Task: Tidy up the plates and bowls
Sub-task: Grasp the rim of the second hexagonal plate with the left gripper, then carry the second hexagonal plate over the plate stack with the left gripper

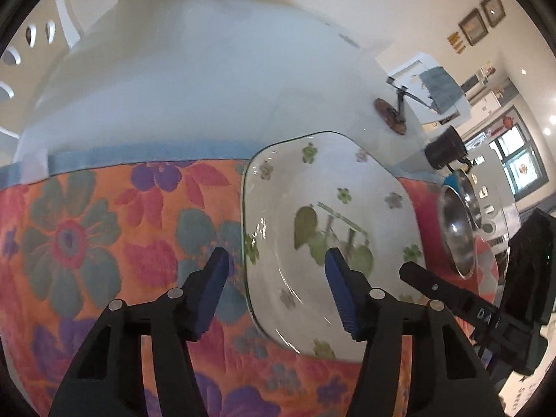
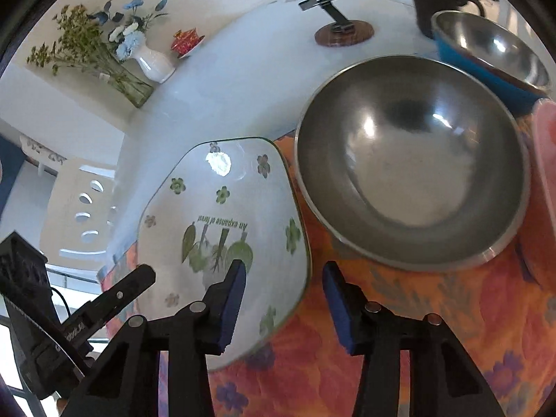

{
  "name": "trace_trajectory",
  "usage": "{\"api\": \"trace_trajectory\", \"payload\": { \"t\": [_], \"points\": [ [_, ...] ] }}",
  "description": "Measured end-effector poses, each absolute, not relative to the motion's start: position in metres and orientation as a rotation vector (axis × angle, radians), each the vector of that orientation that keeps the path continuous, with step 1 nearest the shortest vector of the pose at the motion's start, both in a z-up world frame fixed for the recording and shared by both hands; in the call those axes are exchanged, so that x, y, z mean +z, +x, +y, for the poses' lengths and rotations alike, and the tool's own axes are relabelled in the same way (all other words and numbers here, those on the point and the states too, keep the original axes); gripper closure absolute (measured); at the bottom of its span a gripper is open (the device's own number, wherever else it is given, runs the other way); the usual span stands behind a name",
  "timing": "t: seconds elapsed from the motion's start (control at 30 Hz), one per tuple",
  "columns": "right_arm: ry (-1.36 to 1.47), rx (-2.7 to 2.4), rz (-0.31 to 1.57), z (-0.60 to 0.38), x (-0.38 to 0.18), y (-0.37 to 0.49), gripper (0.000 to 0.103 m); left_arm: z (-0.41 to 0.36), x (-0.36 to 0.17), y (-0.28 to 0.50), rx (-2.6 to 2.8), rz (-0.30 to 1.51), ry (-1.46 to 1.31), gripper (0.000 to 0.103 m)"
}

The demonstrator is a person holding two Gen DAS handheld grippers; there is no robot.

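Note:
A white squarish plate with green flower print (image 1: 330,229) lies on an orange floral cloth (image 1: 104,229). My left gripper (image 1: 276,290) is open, its jaws straddling the plate's left rim. In the right wrist view my right gripper (image 2: 283,304) is open, its jaws straddling the same plate's (image 2: 222,215) right rim. A large steel bowl (image 2: 413,163) sits on the cloth right of the plate. A blue bowl with steel inside (image 2: 493,55) stands behind it. The bowls also show in the left wrist view (image 1: 457,232).
A black mug (image 2: 434,0) and a small stand on a wooden base (image 2: 344,31) are on the white table (image 2: 222,80). A white vase with flowers (image 2: 153,62) stands at the far end. A pink item (image 2: 544,187) lies at the right edge.

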State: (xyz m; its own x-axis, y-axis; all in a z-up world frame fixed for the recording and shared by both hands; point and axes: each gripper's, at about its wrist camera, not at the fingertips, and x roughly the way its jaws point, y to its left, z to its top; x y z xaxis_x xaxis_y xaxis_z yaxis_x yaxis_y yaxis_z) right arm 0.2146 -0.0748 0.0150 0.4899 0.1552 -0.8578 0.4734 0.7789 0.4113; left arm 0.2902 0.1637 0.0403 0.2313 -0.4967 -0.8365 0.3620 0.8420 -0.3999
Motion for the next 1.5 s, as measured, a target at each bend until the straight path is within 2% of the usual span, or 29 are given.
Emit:
{"api": "trace_trajectory", "payload": {
  "t": [0.13, 0.2, 0.4, 0.57, 0.83, 1.07, 1.33, 1.5],
  "points": [
    [0.648, -0.198, 1.075, -0.072, 0.005, 0.227, 0.068, 0.157, 0.027, 0.299, -0.597, 1.218, -0.148, 0.062],
    [0.606, -0.195, 1.071, -0.069, 0.004, 0.230, 0.071, 0.155, 0.026, 0.302, -0.591, 1.202, -0.143, 0.074],
    [0.426, -0.139, 1.080, -0.057, 0.005, 0.231, 0.073, 0.154, 0.024, 0.307, -0.587, 1.171, -0.112, 0.081],
    [0.285, -0.049, 1.055, -0.043, 0.012, 0.222, 0.073, 0.154, 0.034, 0.291, -0.557, 1.129, 0.037, 0.081],
    [0.223, 0.088, 1.074, -0.006, 0.029, 0.194, 0.073, 0.202, 0.046, 0.250, -0.536, 1.136, 0.046, 0.081],
    [0.176, 0.185, 1.155, 0.027, 0.013, 0.161, 0.073, 0.228, 0.034, 0.223, -0.491, 1.172, 0.041, 0.081],
    [0.265, 0.142, 1.177, 0.001, 0.010, 0.167, 0.073, 0.232, 0.031, 0.225, -0.488, 1.163, -0.017, 0.079],
    [0.325, 0.173, 1.169, -0.004, 0.004, 0.192, 0.070, 0.224, 0.028, 0.234, -0.515, 1.174, -0.035, 0.077]
  ]
}}
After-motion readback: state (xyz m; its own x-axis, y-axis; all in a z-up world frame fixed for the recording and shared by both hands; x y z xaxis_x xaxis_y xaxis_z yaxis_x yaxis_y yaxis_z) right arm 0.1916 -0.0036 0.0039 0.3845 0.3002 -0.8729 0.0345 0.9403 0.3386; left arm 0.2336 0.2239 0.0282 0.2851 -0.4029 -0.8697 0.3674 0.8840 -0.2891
